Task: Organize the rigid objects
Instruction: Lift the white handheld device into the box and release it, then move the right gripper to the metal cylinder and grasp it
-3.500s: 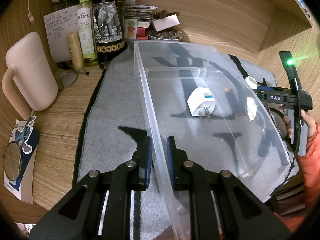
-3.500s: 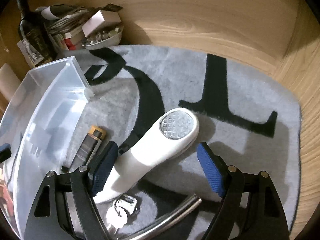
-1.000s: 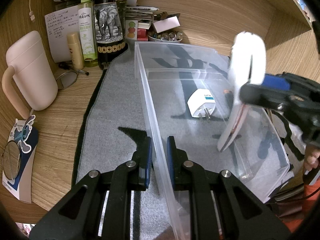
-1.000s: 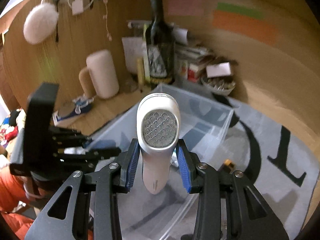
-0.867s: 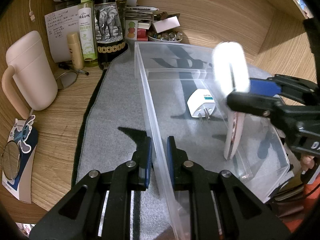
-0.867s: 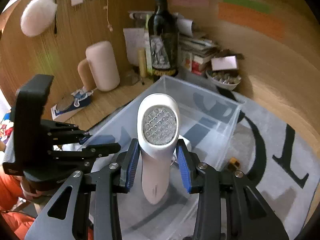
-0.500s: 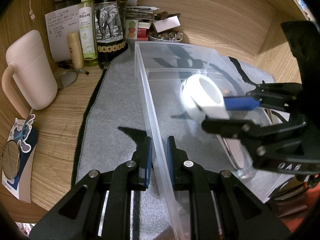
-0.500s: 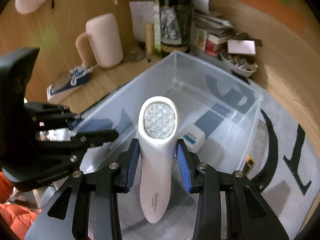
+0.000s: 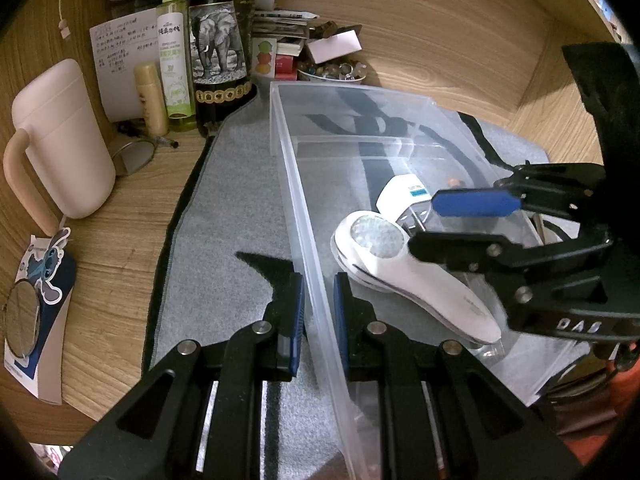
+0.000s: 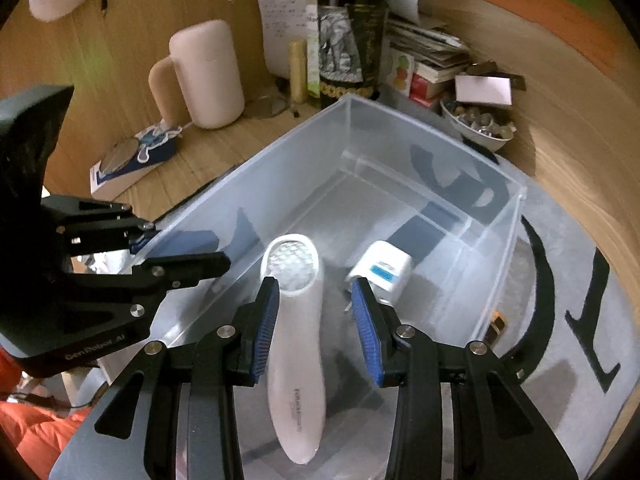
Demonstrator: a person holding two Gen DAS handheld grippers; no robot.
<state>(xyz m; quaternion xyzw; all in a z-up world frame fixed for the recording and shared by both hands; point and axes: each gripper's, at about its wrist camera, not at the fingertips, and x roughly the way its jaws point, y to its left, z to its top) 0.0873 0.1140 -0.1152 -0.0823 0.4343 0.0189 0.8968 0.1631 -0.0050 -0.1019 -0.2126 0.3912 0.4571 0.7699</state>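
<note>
A clear plastic bin [image 9: 288,152] [image 10: 432,148] stands on a grey mat. My left gripper [image 9: 318,304] [image 10: 168,244] is shut on the bin's near side wall. A white handheld device [image 9: 400,272] [image 10: 298,360] with a round mesh head lies on the bin's floor. My right gripper [image 10: 316,312] [image 9: 460,220] hangs over it inside the bin, open. The device rests against one blue pad, and a clear gap shows at the other pad. A white plug adapter [image 9: 402,196] [image 10: 384,270] sits on the bin's floor just beyond the device's head.
A dark wine bottle [image 9: 220,48], spray bottle, notes and books crowd the back wall. A pink mug [image 9: 64,140] stands to the left on the wooden desk, and a bowl of small items [image 9: 332,72] sits behind the bin. An orange-tipped object [image 10: 496,326] lies on the mat outside the bin.
My right gripper came down into the bin with the white device, laid it flat on the floor and loosened its jaws from it. The left gripper has kept its hold on the wall.
</note>
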